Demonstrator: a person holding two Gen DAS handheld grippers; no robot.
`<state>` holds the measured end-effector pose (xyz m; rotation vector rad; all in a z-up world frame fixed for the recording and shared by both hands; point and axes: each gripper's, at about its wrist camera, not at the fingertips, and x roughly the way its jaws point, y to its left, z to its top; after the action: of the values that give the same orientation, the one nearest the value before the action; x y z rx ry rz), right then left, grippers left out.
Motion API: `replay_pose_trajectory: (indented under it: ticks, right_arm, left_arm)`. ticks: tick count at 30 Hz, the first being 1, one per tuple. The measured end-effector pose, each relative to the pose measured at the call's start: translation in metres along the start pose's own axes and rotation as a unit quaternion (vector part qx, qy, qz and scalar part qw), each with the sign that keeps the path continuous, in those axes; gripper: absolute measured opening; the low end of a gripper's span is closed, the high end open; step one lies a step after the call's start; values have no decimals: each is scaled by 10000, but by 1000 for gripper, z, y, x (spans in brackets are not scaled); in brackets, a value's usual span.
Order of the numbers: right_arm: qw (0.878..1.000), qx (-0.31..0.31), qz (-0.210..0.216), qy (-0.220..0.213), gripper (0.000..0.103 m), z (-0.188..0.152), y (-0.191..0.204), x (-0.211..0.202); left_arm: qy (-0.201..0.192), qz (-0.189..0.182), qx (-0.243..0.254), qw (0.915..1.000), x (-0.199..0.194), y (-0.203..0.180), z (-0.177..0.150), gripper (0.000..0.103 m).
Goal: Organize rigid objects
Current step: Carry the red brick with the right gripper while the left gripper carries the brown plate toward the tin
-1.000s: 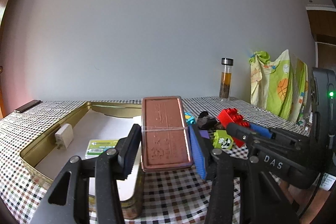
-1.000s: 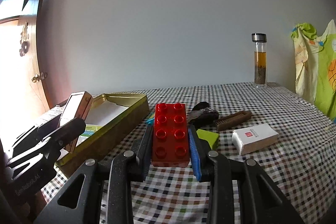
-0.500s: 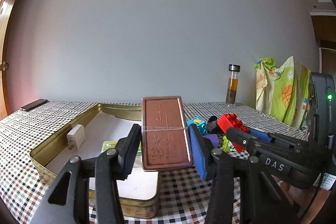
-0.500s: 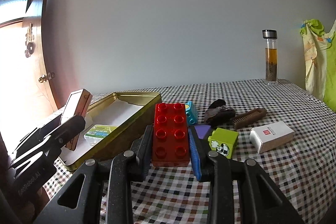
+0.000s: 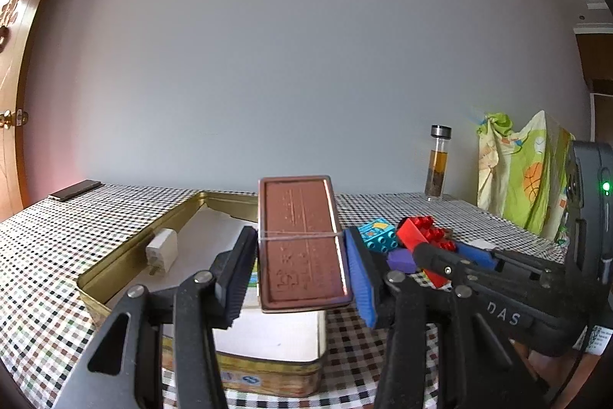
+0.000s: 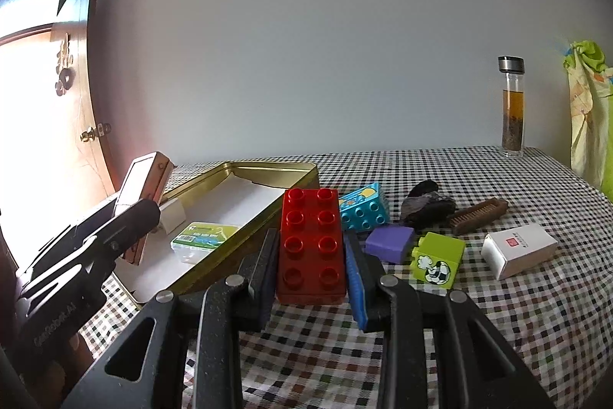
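Note:
My left gripper [image 5: 300, 263] is shut on a flat brown case [image 5: 300, 240] and holds it above the near end of the open gold tin [image 5: 126, 248]. The tin [image 6: 245, 167] holds a white plug adapter [image 5: 163, 250] and a green-labelled box [image 6: 205, 236]. My right gripper [image 6: 310, 267] is shut on a red eight-stud brick [image 6: 311, 244], held above the checked cloth just right of the tin. The left gripper and its case [image 6: 143, 186] show at the left of the right wrist view. The red brick [image 5: 421, 240] shows in the left wrist view.
On the checked cloth right of the tin lie a teal brick [image 6: 364, 207], a purple block [image 6: 390, 242], a green block [image 6: 436, 259], a white box [image 6: 517, 248], a brown brush [image 6: 479, 215] and a dark lump [image 6: 427, 204]. A tea bottle [image 6: 512, 106] stands at the back.
Both grippers have pulled back and risen slightly with their loads. The brown case now hangs over the tin's near end. The tin and loose blocks sit farther ahead in both views.

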<state>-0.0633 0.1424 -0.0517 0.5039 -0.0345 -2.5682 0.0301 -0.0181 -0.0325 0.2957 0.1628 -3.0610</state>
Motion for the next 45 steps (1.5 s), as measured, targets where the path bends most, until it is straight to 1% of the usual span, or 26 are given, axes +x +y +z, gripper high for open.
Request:
replay_pose_trajectory:
  ticks: [20,37,41,45]
  right_arm:
    - [9993,-297,208,58,34,-3,32,7]
    - [9981,-489,367,94,34,-4,44,13]
    - [9978,-502,418,126,34,-4,47,14]
    - [9972,-494,532,198,34,-3,49,17]
  left_arm:
    - [34,235,-230,9995,-4,31,0,46]
    - [-12,443,-394,9982,-7,55,1,46]
    - [30,491,-392,9980,-6,58,1,46]
    - [163,528,-423,9976,1,64,5,46]
